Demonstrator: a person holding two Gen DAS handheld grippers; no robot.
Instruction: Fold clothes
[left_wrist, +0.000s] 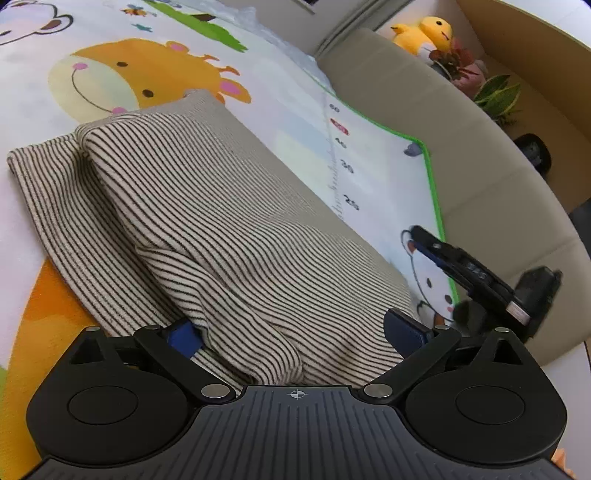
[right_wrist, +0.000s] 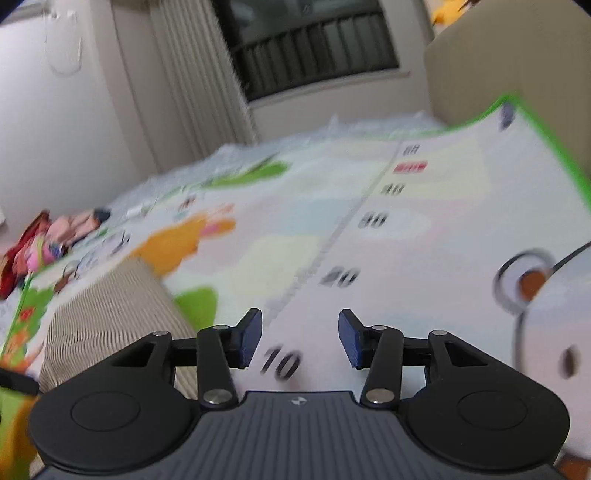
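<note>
A beige garment with thin dark stripes (left_wrist: 192, 221) lies folded on a cartoon play mat (left_wrist: 110, 74). My left gripper (left_wrist: 295, 338) is wide open, with a bunched fold of the garment lying between its blue pads (left_wrist: 183, 338). My right gripper (right_wrist: 300, 339) is open and empty above the mat, just right of the garment's edge (right_wrist: 107, 310). The right gripper also shows in the left wrist view (left_wrist: 476, 273) at the mat's right edge.
A beige sofa (left_wrist: 424, 110) runs along the mat's green border, with yellow plush toys (left_wrist: 424, 33) and plants behind it. A pile of colourful clothes (right_wrist: 44, 240) lies at the mat's far left. A curtain and window (right_wrist: 306, 48) stand behind.
</note>
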